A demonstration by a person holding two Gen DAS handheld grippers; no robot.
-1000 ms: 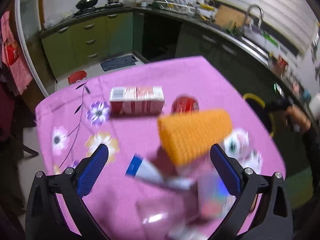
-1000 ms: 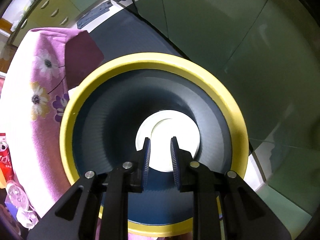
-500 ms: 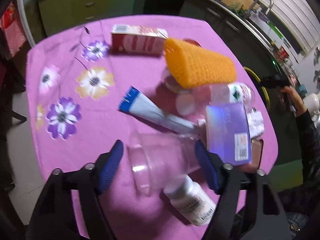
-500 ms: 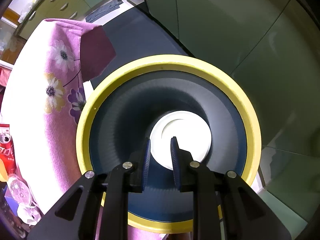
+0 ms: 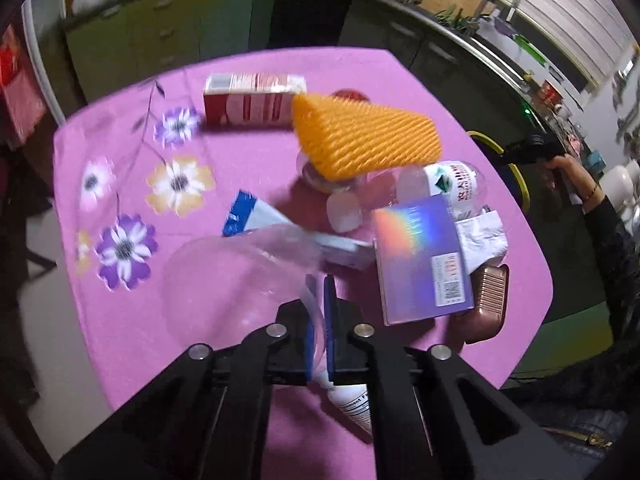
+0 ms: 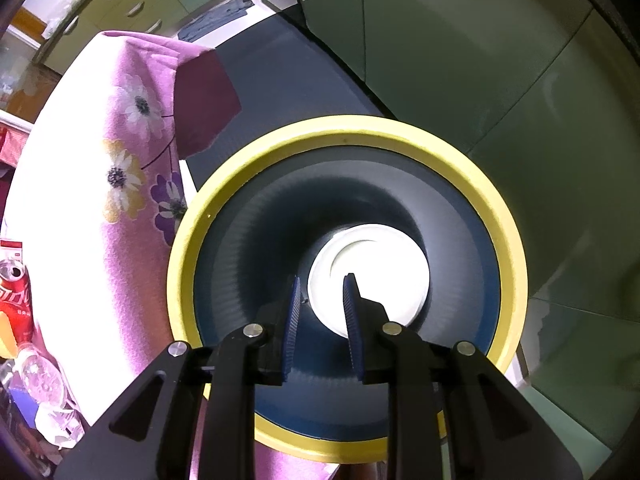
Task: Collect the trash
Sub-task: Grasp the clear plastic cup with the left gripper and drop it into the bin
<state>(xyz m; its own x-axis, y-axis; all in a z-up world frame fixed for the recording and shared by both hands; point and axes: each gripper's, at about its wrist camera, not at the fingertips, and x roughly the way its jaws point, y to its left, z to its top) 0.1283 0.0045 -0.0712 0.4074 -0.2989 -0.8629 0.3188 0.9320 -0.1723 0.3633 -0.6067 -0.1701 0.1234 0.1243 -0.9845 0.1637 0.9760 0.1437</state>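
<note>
Round counter (image 5: 120,312) under a pink flowered cloth, crowded with rubbish toward its right side. Beside it on the floor, a dark bin with a yellow rim (image 6: 192,240), seen straight down from the right wrist view; a white disc (image 6: 384,256) at its bottom, otherwise bare.

On the cloth, from big to small: orange foam net sleeve (image 5: 368,136) draped over the heap; red-and-white carton (image 5: 252,98) on its side at the far edge; iridescent purple box (image 5: 420,256) leaning on a copper-coloured case (image 5: 490,296); clear water bottle (image 5: 452,184) with a green-marked label; blue-ended tube (image 5: 256,216); crumpled white paper (image 5: 484,236); small white pill bottle (image 5: 354,402) just under the gripper.

Nearest of all, a clear plastic cup (image 5: 232,280) lying on its side — thin, very light, slick, easily crushed. Left gripper (image 5: 318,312) pinched on the cup's wall at the rim, jaws just drawn together to a narrow slit with the plastic sheet between them. Best hold judged to be exactly there: one wall near the lip, where the rolled edge stiffens it; a squeeze across the whole body would likely collapse it or pop it loose.

Right gripper (image 6: 320,312) above the bin mouth, pointing down, jaws narrowly apart — nothing between them.
</note>
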